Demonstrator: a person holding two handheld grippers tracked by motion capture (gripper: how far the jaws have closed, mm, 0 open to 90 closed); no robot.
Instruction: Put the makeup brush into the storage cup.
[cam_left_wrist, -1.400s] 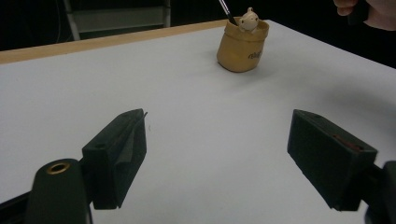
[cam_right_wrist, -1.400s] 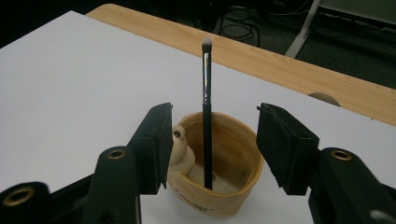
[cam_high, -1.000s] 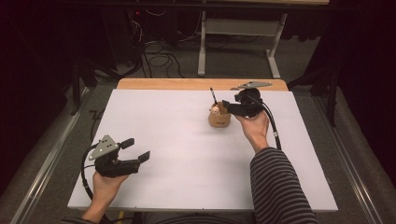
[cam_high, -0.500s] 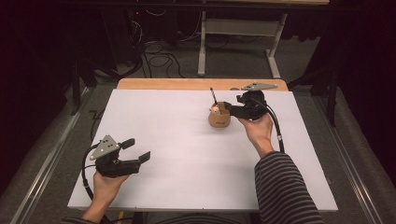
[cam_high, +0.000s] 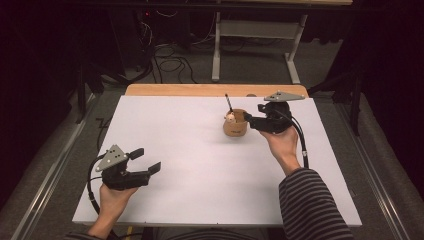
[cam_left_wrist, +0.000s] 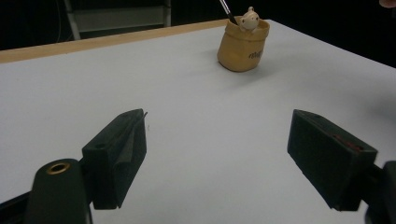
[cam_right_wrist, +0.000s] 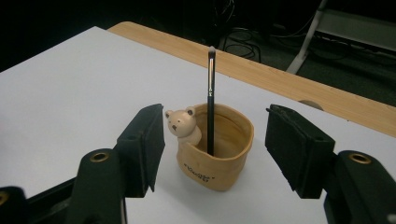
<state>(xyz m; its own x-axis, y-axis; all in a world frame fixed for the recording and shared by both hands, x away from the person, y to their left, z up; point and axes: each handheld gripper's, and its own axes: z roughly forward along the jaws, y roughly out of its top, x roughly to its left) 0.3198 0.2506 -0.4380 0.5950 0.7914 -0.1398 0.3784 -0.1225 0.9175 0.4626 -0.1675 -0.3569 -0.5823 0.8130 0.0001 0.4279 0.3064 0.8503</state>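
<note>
Over on the left, the left gripper (cam_high: 145, 162) sits low near the front edge of the white table (cam_high: 190, 165), jaws spread wide with nothing between them. Moving across, the tan bear cup (cam_high: 235, 125) stands upright towards the back, a dark brush (cam_high: 229, 104) standing in it. Right beside it, the right gripper (cam_high: 250, 120): jaws have just been opening, parted either side of the cup, pads clear of it

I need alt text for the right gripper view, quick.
A tan cup with a small bear figure on its rim holds an upright brush. The right gripper has its black jaws open, one on each side of the cup, not touching it. White table beneath.
</note>
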